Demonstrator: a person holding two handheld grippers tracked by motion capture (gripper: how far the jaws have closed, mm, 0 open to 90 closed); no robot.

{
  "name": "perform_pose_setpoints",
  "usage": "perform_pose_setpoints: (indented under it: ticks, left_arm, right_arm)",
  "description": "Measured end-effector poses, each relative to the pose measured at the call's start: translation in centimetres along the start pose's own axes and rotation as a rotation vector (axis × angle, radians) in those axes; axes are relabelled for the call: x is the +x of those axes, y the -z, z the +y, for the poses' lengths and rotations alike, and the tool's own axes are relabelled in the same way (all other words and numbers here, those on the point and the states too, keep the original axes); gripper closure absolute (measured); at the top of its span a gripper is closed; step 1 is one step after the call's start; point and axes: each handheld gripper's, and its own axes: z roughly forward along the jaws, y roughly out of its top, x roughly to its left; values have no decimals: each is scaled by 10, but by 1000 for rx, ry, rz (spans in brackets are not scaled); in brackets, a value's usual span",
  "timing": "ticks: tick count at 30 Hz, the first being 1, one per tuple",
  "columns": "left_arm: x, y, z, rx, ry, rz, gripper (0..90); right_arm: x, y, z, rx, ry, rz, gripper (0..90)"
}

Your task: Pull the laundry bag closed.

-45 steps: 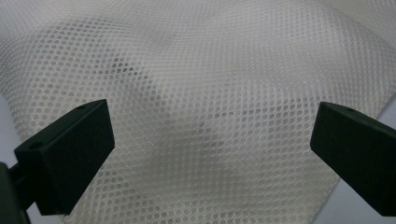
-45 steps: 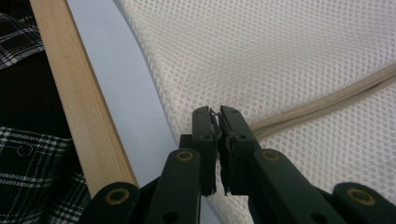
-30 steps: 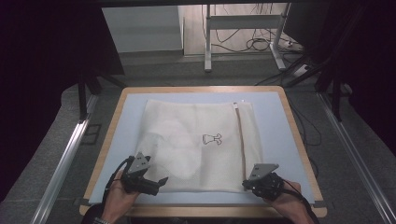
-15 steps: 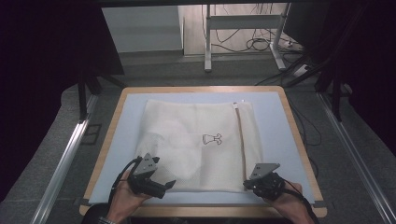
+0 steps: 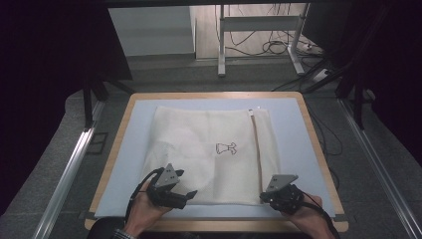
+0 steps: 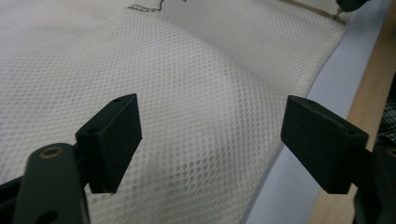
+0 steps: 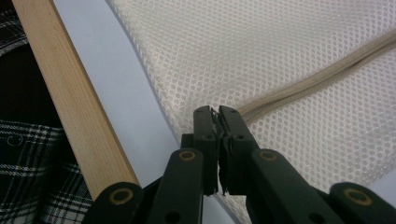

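Mesh bag (image 5: pixel 209 154) flat on tabletop (image 5: pixel 293 124), near edge pinched by right tool (image 5: pixel 264 196).

Cream, fine honeycomb mesh, roughly square, spread over the pale blue mat inside the wooden rim. Small black dress-shaped mark (image 5: pixel 225 148) near the middle; beige zip (image 5: pixel 257 149) running front to back along the right side, its seam ending just beside the right tool in the right gripper view (image 7: pixel 218 116). Surface slightly puffed and rumpled on the left half. Right tool pressed together on the bag's near hem by the zip end. Left tool (image 5: pixel 186 195) spread, jaws just been closing, poised over the bag's near-left part (image 6: pixel 210 140) with mesh below the gap, pads not pressing it.
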Motion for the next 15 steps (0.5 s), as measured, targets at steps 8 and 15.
perform_pose_setpoints:
  ticks: [8,15]
  left_arm:
    - [-6,-11,7,2,-12,-43,330]
    - [-15,-21,14,6,-27,-79,433]
  right_arm:
    - [0,-1,1,7,2,-2,854]
    - [0,-2,2,9,10,-8,852]
